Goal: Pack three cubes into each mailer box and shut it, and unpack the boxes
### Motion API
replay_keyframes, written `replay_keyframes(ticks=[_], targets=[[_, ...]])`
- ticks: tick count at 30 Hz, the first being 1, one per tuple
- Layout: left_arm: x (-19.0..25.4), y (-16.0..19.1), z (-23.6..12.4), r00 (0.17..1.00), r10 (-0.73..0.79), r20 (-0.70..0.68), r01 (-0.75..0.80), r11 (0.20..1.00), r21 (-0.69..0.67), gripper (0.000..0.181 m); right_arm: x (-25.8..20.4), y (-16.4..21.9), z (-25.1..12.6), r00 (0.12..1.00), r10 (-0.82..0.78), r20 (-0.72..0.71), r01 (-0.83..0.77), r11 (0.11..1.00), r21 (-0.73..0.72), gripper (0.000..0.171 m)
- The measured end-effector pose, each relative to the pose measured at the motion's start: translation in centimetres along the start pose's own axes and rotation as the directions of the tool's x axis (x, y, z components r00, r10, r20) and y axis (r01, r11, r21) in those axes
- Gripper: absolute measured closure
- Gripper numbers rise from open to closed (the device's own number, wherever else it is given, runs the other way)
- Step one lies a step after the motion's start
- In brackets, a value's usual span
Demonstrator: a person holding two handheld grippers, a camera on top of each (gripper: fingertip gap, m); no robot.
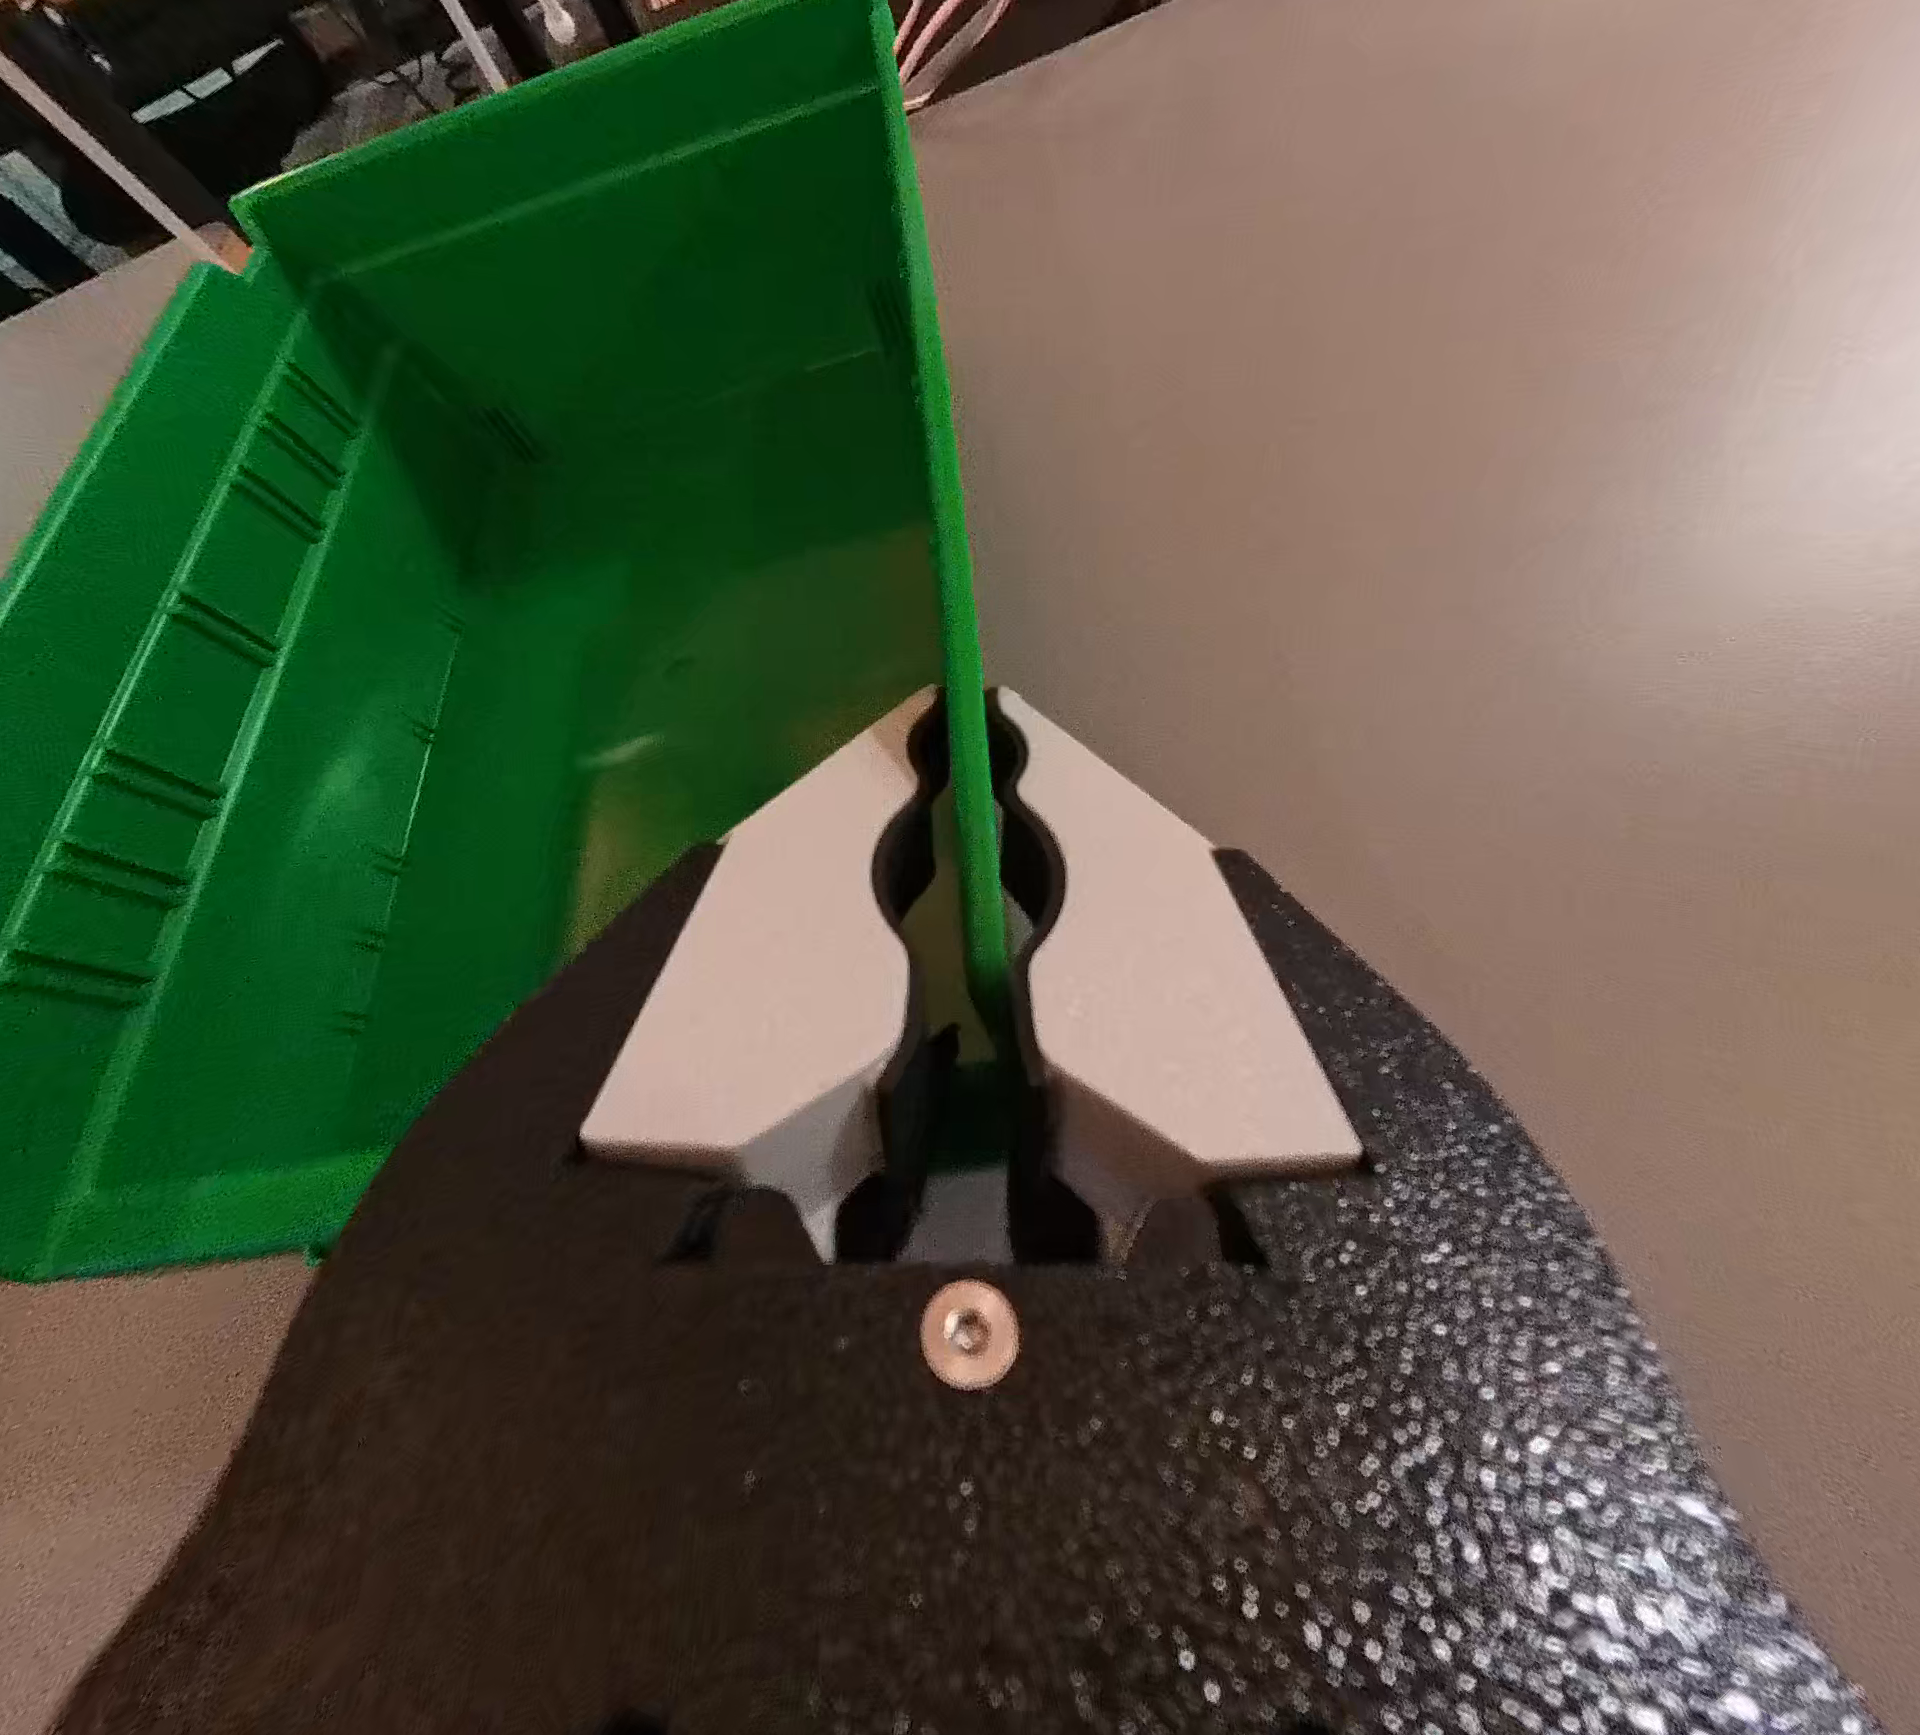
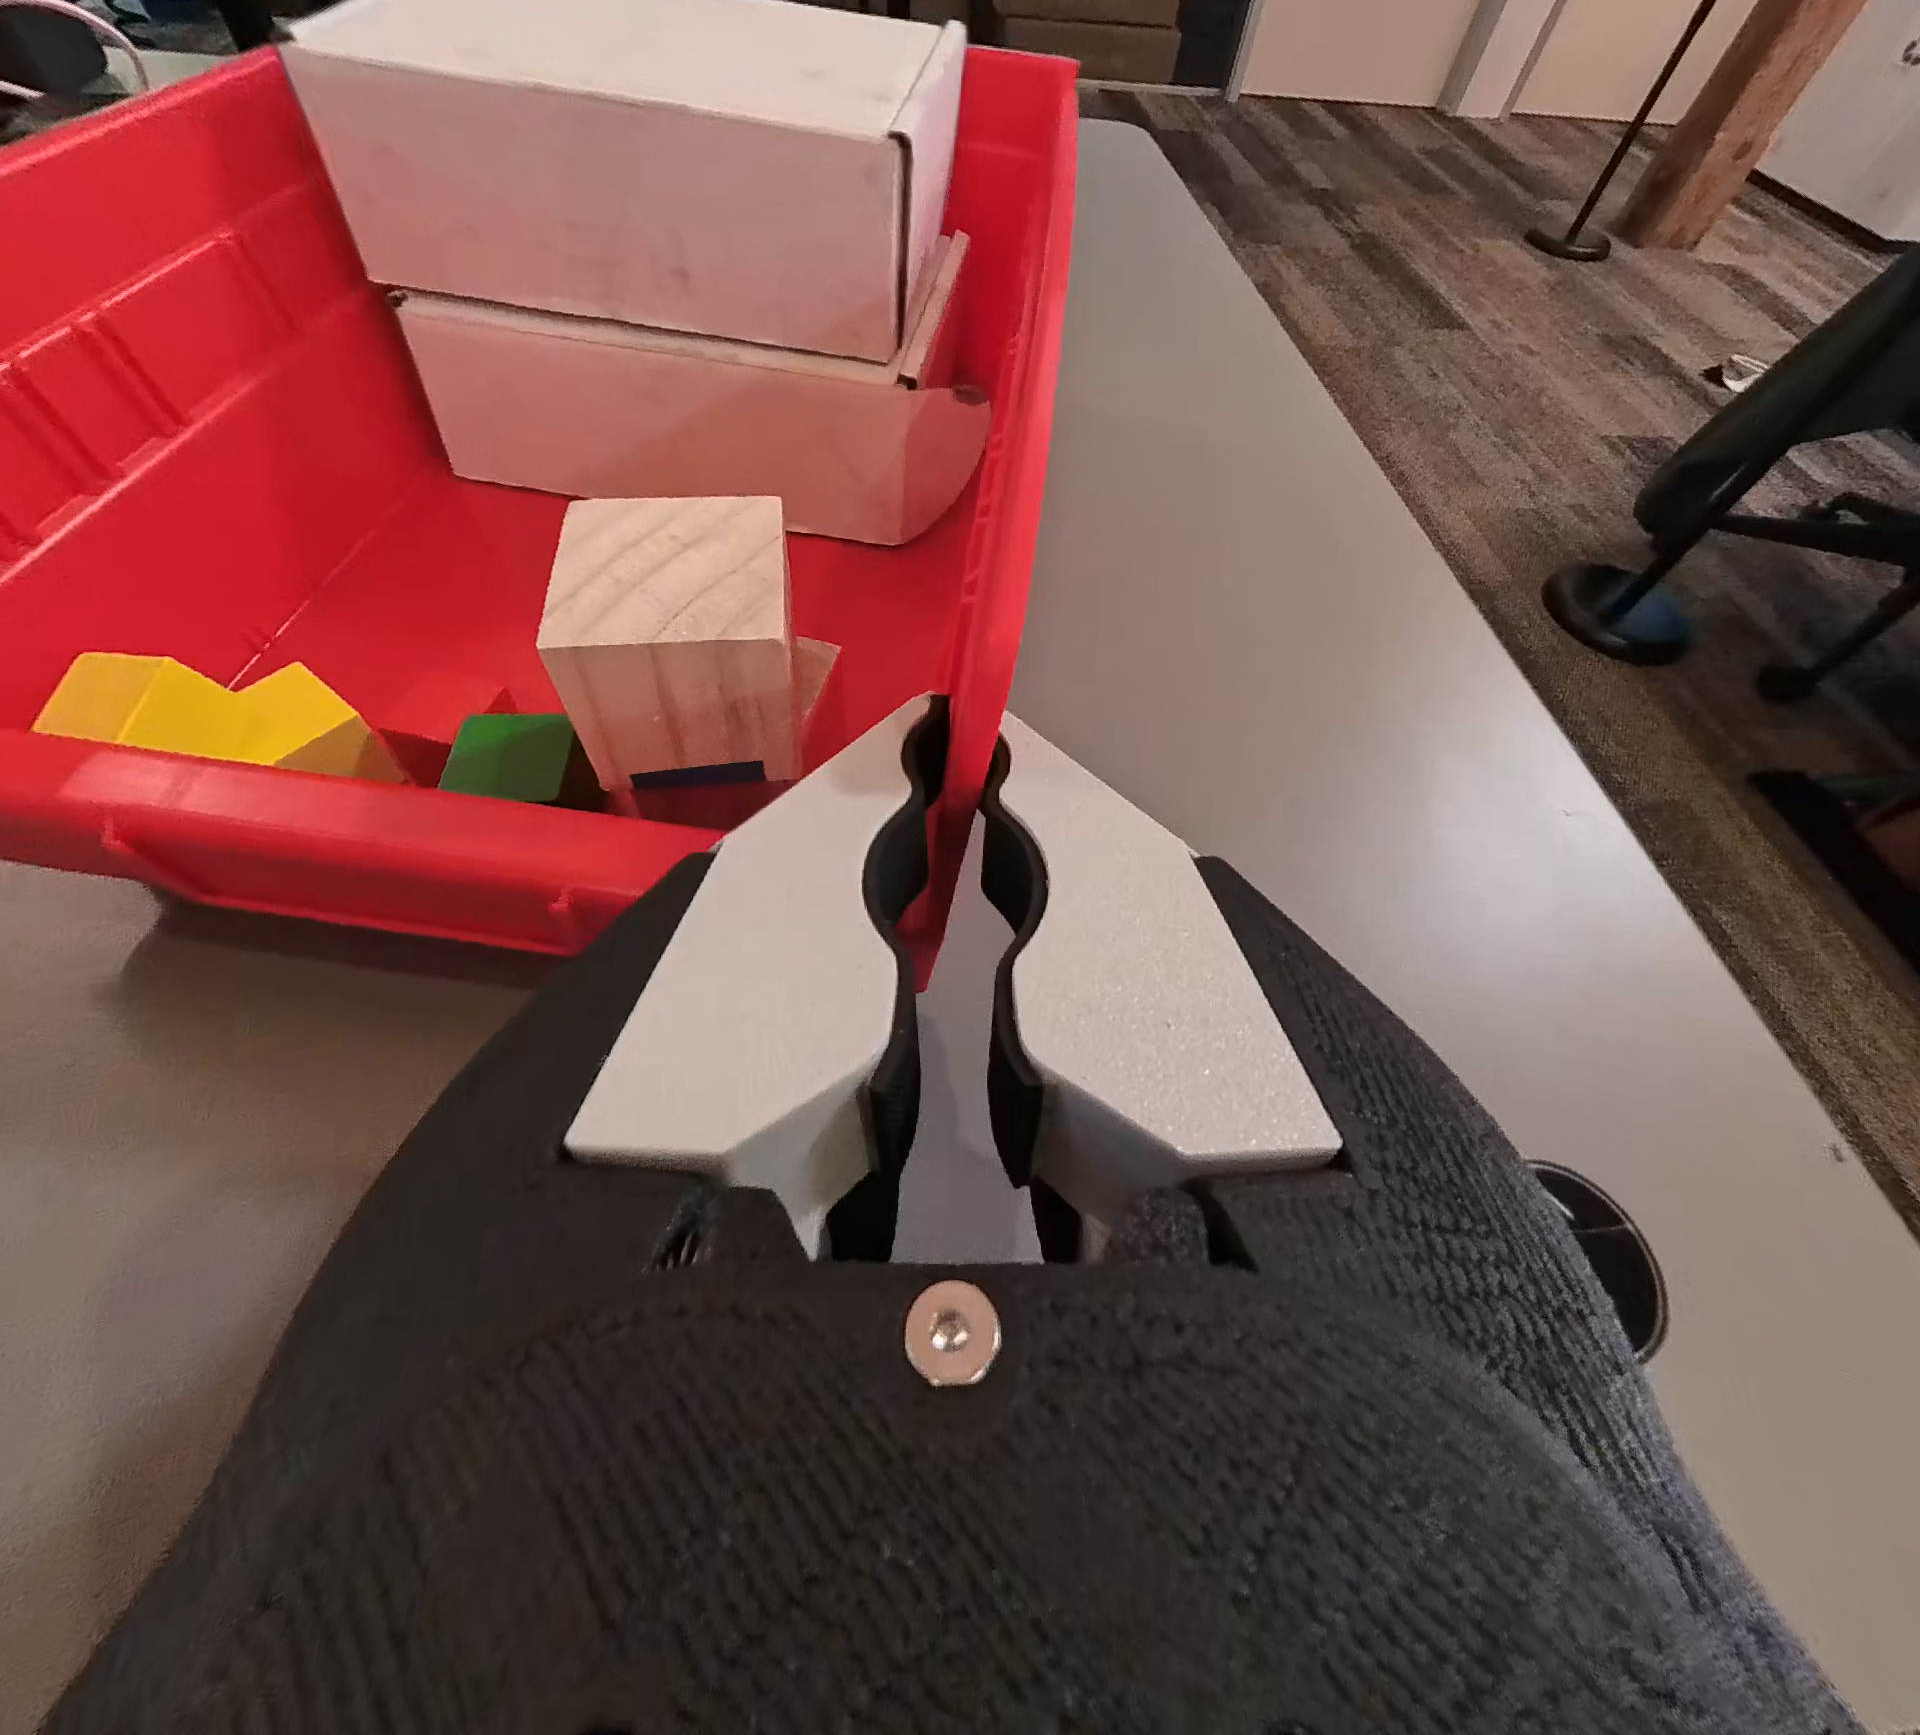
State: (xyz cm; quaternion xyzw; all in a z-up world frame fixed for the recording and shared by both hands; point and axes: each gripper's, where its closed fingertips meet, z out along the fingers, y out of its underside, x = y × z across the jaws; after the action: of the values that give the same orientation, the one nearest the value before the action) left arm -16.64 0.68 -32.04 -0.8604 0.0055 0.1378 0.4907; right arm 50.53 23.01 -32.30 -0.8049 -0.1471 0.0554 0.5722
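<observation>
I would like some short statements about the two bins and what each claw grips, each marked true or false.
1. The left claw is shut on the green bin wall. True.
2. The green bin holds several cubes. False: its visible inside is bare.
3. Two white mailer boxes are stacked in the red bin. True.
4. The right claw grips a wooden cube. False: it is shut on the red bin's side wall.
5. The upper mailer box is open. False: it is shut.
</observation>
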Motion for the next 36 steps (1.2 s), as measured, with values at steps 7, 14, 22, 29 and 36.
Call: replay_keyframes(ticks=[7,14,22,29,36], targets=[[-0.1,0.2,-0.4,1.0,0.0,0.007,0.0,1.0,-0.003,0.177,-1.8,-0.1,-0.2,0.999,0.006,0.038,-0.006,1.0,0.003,0.168],[-1.0,-0.3,-3.2,0.996,0.029,0.087,-0.038,0.994,0.098,0.176,-5.1,-0.5,0.0,0.997,-0.015,0.081,0.013,1.0,0.017,0.168],[-2.7,-0.4,-7.4,0.984,0.019,0.177,-0.057,0.975,0.216,0.176,-11.2,-1.5,1.0,0.983,-0.014,0.184,0.009,1.0,0.028,0.168],[-3.3,-2.6,-10.1,0.975,-0.064,0.215,-0.023,0.926,0.377,0.177,-19.9,-2.7,2.1,0.968,-0.021,0.252,0.01,0.999,0.042,0.169],[-3.1,-4.6,-9.8,0.985,-0.057,0.162,-0.03,0.872,0.488,0.177,-31.6,-3.9,2.5,0.937,-0.063,0.343,0.04,0.997,0.073,0.169]])
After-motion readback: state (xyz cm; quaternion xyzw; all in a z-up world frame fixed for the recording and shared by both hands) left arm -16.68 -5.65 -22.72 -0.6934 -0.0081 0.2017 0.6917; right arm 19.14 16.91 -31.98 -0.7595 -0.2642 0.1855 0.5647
